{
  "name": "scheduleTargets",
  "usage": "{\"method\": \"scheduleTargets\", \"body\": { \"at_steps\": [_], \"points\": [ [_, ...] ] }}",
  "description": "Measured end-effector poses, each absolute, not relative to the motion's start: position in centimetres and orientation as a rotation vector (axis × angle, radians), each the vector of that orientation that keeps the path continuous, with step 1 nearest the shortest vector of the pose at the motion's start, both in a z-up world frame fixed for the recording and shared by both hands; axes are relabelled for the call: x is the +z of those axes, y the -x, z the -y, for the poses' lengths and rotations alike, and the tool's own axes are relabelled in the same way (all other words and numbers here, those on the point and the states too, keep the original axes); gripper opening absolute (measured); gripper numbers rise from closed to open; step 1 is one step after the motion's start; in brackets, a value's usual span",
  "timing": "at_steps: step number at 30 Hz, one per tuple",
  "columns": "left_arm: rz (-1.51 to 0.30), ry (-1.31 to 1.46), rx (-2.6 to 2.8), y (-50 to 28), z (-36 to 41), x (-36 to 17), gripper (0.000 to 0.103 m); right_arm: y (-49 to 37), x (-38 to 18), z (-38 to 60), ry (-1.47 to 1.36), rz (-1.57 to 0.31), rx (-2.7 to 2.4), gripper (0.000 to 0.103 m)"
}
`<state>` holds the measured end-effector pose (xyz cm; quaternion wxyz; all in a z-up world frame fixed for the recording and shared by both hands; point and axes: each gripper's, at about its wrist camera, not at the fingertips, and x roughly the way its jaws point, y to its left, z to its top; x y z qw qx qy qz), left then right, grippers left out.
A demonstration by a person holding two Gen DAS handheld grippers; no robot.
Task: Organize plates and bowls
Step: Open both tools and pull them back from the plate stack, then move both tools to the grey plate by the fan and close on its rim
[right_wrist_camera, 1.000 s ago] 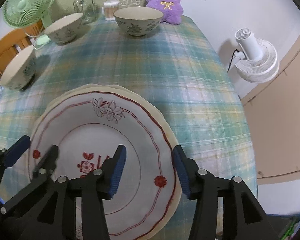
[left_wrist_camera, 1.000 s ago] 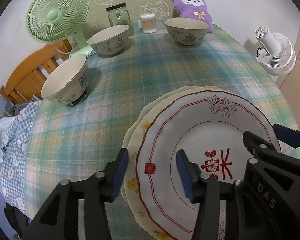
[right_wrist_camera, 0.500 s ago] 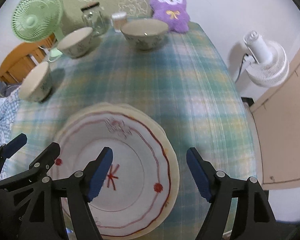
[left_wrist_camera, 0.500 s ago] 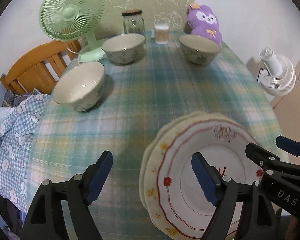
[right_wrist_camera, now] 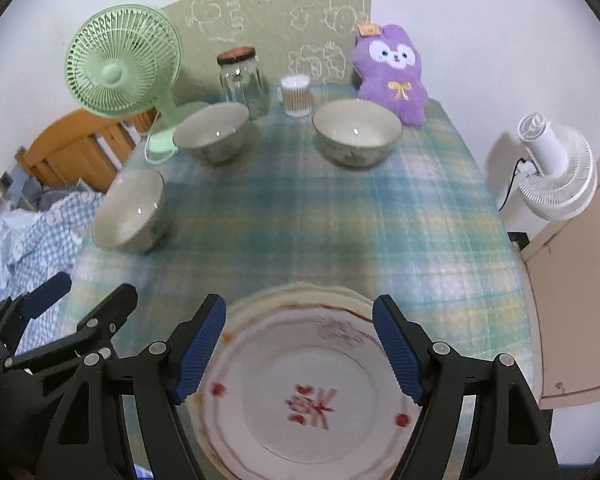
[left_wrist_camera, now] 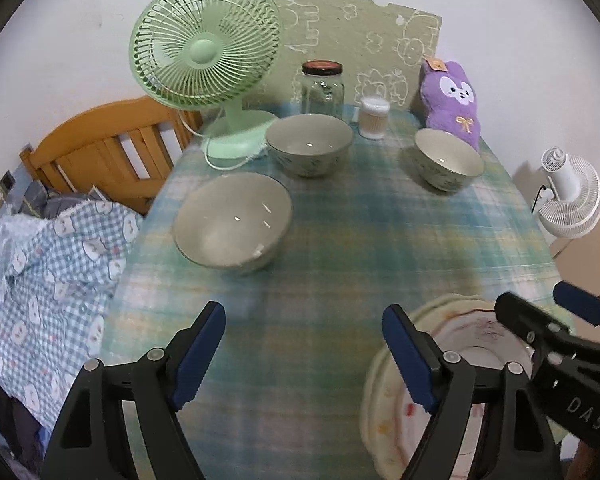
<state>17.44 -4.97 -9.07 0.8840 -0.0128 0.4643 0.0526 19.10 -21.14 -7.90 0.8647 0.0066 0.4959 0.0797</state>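
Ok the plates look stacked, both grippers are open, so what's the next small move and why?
Probably send the left gripper forward toward the nearest bowl and line up on its rim. The plates already sit stacked, while three bowls stand apart on the tablecloth. That bowl is closest on the left, with bare cloth between it and the open, empty gripper.

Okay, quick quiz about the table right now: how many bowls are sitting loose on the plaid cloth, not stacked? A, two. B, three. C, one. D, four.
B: three separate bowls stand on the cloth, one near the left edge, one by the green fan and one in front of the purple plush, none nested in another.
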Motion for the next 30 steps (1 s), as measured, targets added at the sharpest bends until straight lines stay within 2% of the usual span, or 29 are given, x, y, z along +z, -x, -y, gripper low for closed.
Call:
{"method": "scheduleTargets", "body": {
  "at_steps": [15,17,24,26,28,30],
  "points": [
    [-0.935,-0.028,0.128,-20.9,-4.3,-10.3,0.076,-23.2,-8.2,10.3,-0.066,-0.994,0.150,0.079],
    [-0.942,-0.019,0.131,-21.8,-5.2,-10.7,0.069,-23.7,-8.5,9.1,-0.068,-0.989,0.152,0.079],
    [-0.928,-0.029,0.130,-24.5,-6.8,-12.2,0.061,-26.7,-10.1,6.2,-0.067,-0.990,0.128,0.078],
    [-0.934,-0.012,0.112,-25.1,-7.4,-12.8,0.059,-27.5,-10.6,5.6,-0.060,-0.990,0.114,0.074],
    [-0.942,-0.021,0.118,-25.8,-7.9,-13.4,0.056,-28.2,-11.1,4.9,-0.052,-0.993,0.097,0.062],
    [-0.957,-0.026,0.114,-26.3,-8.2,-14.0,0.052,-28.8,-11.8,4.4,-0.054,-1.008,0.098,0.061]
  ]
}}
